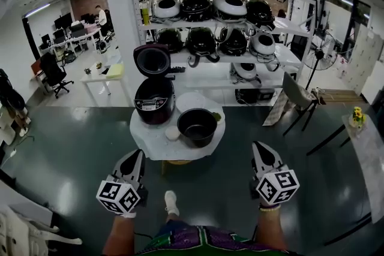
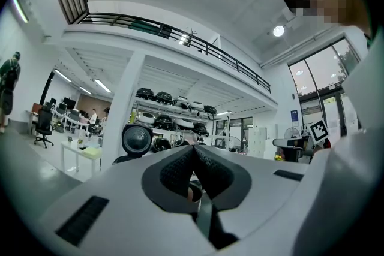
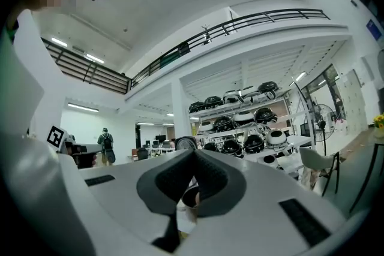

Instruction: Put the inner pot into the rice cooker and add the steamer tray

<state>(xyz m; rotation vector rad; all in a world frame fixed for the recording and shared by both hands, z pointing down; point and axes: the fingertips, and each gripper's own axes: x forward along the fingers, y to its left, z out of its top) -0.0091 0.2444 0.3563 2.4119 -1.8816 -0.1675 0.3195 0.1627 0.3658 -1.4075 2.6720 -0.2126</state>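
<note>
On a small round white table (image 1: 150,142) stands a dark rice cooker (image 1: 154,100) with its lid (image 1: 152,59) swung up. To its right sits the black inner pot (image 1: 197,126), and a white round steamer tray (image 1: 193,101) lies behind the pot. My left gripper (image 1: 139,154) and right gripper (image 1: 257,145) hover short of the table, both shut and empty, pointing level at it. The left gripper view shows closed jaws (image 2: 193,150) and the raised lid (image 2: 137,139) beyond them. The right gripper view shows closed jaws (image 3: 193,156) too.
A small white cup (image 1: 172,133) sits by the pot. Behind the table rise a white pillar (image 1: 120,9) and shelves (image 1: 282,27) holding several rice cookers. A chair (image 1: 297,96) stands right, a desk (image 1: 105,76) left. My shoe (image 1: 171,202) is on the dark floor.
</note>
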